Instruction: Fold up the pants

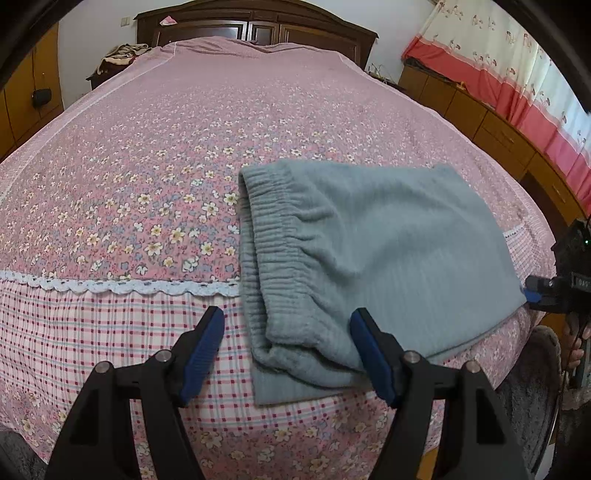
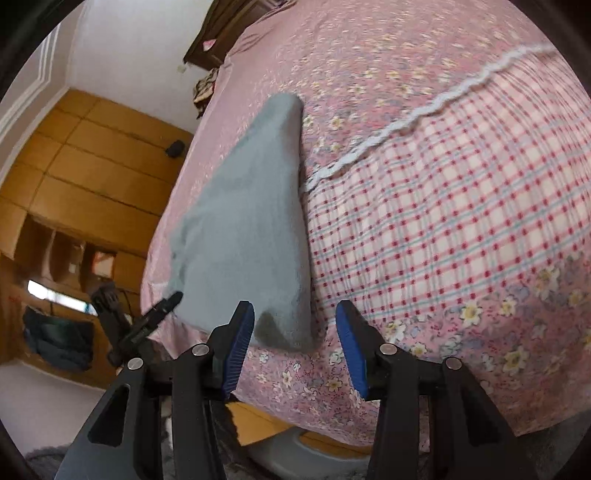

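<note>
The bed (image 1: 184,166) fills most of both views, spread with a pink flowered cover that gives way to a red-and-white checked band below a strip of white lace trim (image 1: 110,285). A dark wooden headboard (image 1: 258,26) sits at the top centre of the left wrist view, with a red and cream curtain (image 1: 517,74) at the upper right and orange-brown cabinets (image 2: 74,166) on the left of the right wrist view.

The pants (image 1: 369,251) lie on the cover in the lower right middle of the left view – grey-blue, soft and slightly fuzzy, folded into a compact, roughly rectangular bundle. The gathered elastic waistband runs down the bundle's left edge, its ribbing plain to see, and the layers show stacked at the near corner.

The left gripper (image 1: 287,354) has its blue-padded jaws spread wide, the near corner of the pants between them – the right-hand pad close against the cloth, though I cannot tell if it touches, and nothing pinched. The right gripper (image 2: 295,345) also stands parted at the far end of the bundle, its jaws astride a corner of the fabric without pressing it.
</note>
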### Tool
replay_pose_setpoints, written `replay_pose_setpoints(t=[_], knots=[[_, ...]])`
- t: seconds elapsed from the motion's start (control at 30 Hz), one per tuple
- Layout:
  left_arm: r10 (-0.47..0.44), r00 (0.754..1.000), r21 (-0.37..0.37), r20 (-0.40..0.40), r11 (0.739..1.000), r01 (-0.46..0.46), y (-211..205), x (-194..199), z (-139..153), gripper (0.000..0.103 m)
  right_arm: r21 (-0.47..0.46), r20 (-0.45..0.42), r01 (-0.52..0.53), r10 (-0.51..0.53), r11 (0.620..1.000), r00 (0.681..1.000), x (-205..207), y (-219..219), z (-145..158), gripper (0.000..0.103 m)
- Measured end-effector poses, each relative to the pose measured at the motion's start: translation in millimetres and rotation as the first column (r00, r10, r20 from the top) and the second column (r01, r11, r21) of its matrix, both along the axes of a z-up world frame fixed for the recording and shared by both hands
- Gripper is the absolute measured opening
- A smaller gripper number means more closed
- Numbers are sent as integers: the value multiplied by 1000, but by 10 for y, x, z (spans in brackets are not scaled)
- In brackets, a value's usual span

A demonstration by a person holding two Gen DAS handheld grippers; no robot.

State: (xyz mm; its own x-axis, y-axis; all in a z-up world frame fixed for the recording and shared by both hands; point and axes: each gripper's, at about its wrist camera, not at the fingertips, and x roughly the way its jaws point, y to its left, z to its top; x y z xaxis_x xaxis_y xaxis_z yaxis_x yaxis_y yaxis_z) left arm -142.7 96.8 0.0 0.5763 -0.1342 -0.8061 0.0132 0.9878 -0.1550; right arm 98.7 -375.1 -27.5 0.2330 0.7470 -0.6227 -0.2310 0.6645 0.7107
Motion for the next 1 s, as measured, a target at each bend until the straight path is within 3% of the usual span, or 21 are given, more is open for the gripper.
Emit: replay_pose_setpoints(t=[0.03,0.17,0.37,0.5,0.57,0.6,0.63,0.83,1.0], knots=[[0,1000,0,1,1000,0,8,-15,-6,74,3,3,-4,4,1000,1000,0,15,3,60],[6,1000,5,3,1000,-6,-2,-45,-9,75,9,6,-2,2,1000,1000,39,80,2,61],[13,1000,3,1,1000,-13,-70,-11,39,75,147,-61,-31,40,989,997,96,273,-144,62],[20,1000,-7,15,1000,-20,-91,-102,1,75,230,-127,31,-2,973,992,154,259,-235,61],[20,1000,-11,19,1000,-20,-92,-132,-9,75,268,-167,64,-19,961,986,179,216,-274,56],[20,1000,-15,20,1000,-19,-93,-151,-19,75,252,-183,81,-35,964,983,183,198,-295,38],[18,1000,-21,20,1000,-18,-91,-168,-22,75,218,-185,84,-44,972,982,186,195,-306,13],[8,1000,-37,26,999,-7,-78,-231,-42,75,123,-110,76,-63,989,992,119,323,-160,13],[11,1000,-47,21,999,-10,12,-348,-35,75,-135,70,28,-19,991,997,37,657,207,12]])
